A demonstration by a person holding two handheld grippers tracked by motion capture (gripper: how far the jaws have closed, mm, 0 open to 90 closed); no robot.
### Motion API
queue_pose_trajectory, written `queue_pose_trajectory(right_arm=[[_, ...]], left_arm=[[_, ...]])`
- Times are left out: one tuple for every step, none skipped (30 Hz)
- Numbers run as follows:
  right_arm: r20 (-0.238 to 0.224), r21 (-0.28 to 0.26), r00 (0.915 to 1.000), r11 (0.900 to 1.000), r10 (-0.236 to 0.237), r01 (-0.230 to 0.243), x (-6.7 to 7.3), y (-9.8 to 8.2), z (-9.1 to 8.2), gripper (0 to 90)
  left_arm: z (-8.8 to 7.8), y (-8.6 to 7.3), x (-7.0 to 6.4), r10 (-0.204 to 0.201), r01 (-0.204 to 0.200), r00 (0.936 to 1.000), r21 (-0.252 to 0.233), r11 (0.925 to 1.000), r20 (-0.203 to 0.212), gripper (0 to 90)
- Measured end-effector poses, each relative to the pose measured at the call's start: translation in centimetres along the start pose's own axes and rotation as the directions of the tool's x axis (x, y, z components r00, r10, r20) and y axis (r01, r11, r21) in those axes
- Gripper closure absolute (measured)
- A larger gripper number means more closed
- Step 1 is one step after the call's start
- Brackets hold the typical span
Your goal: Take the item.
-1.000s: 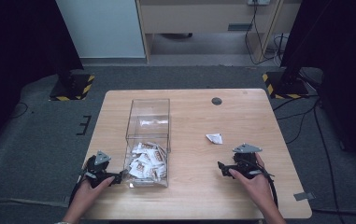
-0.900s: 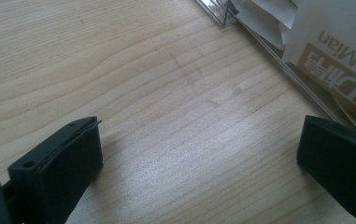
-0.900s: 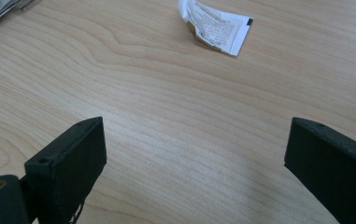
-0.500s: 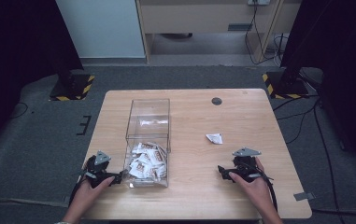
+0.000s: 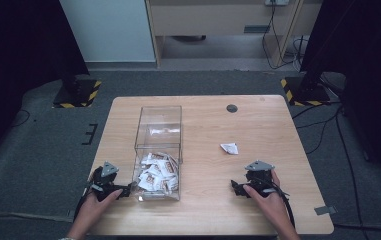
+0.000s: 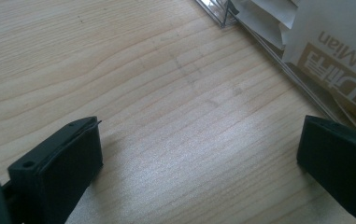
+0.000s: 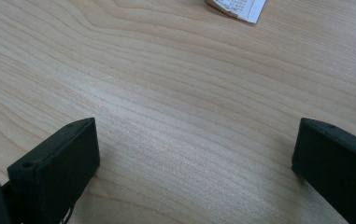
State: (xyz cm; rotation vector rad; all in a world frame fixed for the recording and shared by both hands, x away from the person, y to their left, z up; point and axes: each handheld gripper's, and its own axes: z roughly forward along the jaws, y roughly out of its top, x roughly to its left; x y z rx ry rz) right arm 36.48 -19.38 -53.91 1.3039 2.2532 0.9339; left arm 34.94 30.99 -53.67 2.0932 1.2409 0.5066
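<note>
Packet [image 5: 229, 148] lies on wooden table [image 5: 203, 125].

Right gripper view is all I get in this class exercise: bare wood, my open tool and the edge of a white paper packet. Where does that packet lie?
Observer: The small white paper packet lies alone, right of a clear rectangular plastic box.
Operator: Anything in that box?
Observer: A heap of white and tan sachets lies at its near end.
Operator: And the other tool?
Observer: The left tool is open, low over the light wooden table, beside the box's near left corner.
</note>
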Motion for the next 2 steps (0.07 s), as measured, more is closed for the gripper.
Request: queue_pose_trajectory(right_arm=[[-0.001,0.000,1.0000,1.000,-0.001,0.001,-0.01,-0.01,-0.01,1.1],[-0.002,0.000,1.0000,1.000,-0.002,0.002,-0.02,-0.02,-0.02,1.1]], left_arm=[[0.00,0.00,0.00,0.000,0.000,1.0000,0.000,1.0000,0.000,0.0],[0.00,0.00,0.00,0.000,0.000,1.0000,0.000,1.0000,0.000,0.0]])
